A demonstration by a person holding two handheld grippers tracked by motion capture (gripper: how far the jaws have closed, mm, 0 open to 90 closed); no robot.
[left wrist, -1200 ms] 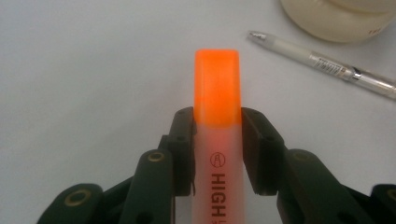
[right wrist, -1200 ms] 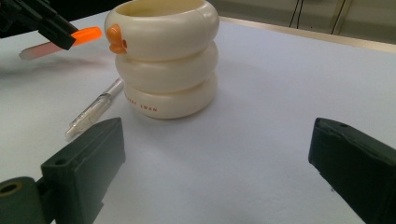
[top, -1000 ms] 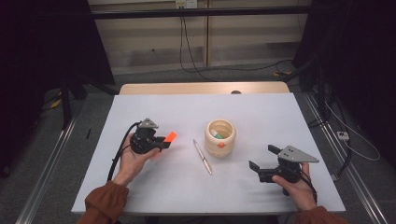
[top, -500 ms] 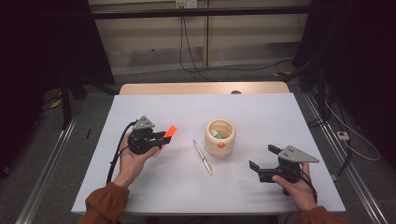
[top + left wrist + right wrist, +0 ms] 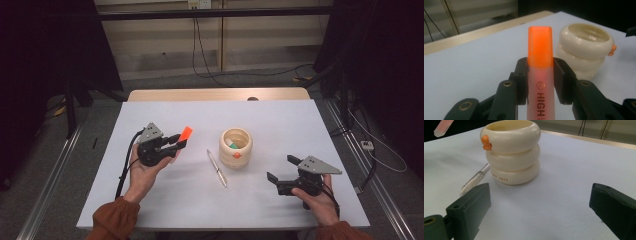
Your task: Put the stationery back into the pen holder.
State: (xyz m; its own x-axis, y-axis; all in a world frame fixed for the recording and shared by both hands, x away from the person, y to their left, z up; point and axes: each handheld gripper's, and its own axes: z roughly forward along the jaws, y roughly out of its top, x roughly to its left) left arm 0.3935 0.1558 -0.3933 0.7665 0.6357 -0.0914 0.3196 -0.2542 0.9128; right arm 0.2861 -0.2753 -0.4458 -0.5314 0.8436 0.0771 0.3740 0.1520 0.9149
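Orange flat-capped highlighter [image 5: 540, 75] clamped in L claw [image 5: 177, 141]; R claw [image 5: 282, 167] wide, empty.

Lab or recording studio setup, not a home. White table [image 5: 300, 125] standing on grey carpet, metal rails [image 5: 55, 170] running along both sides. Black curtains [image 5: 380, 60] flank the space. Loose cables [image 5: 210, 65] trail down the pale panelled back wall from a socket [image 5: 197, 4].

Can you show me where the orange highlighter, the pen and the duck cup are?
orange highlighter [image 5: 540, 50]: left gripper view, on its orange cap.
pen [image 5: 217, 168]: high view, middle of its barrel.
duck cup [image 5: 514, 157]: right gripper view, on its middle ring.
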